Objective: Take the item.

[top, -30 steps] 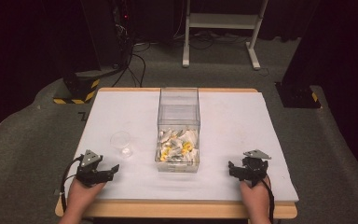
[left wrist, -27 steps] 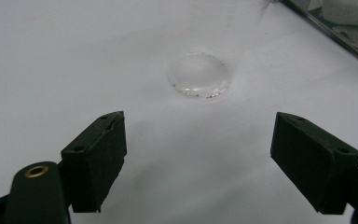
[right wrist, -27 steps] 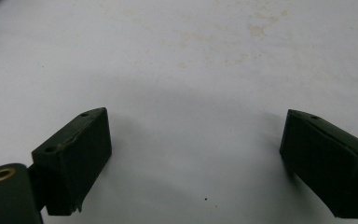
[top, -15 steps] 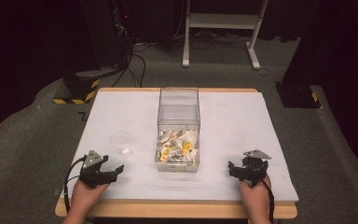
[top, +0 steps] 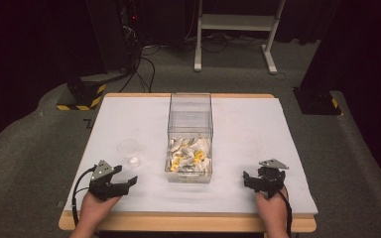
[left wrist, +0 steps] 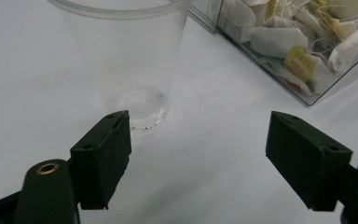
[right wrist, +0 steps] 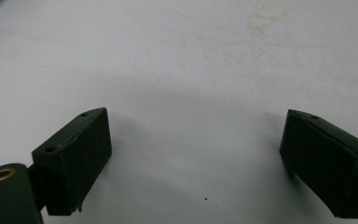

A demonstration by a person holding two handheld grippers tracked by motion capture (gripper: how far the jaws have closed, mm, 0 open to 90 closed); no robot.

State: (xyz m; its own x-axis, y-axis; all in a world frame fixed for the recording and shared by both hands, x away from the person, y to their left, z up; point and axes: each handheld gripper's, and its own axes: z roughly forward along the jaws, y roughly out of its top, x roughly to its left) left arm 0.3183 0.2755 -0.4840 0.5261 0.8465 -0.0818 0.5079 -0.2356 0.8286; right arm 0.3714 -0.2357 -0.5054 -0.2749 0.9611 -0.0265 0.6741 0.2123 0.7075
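At lower left, the left claw (left wrist: pixel 198 156) gapes apart facing a clear cup (left wrist: pixel 127 56); at lower right, the right claw (right wrist: pixel 196 163) gapes over bare surface (right wrist: pixel 191 56).

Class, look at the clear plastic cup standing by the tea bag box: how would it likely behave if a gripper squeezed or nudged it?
The cup looks thin-walled and empty, so it is probably very light and may slide or tip when nudged. Its walls would likely flex or crumple under a firm squeeze. Its smooth, tapered sides could slip upward out of the left gripper.

Lab, dark curtains (top: pixel 25 44), cabled equipment (top: pixel 129 29)
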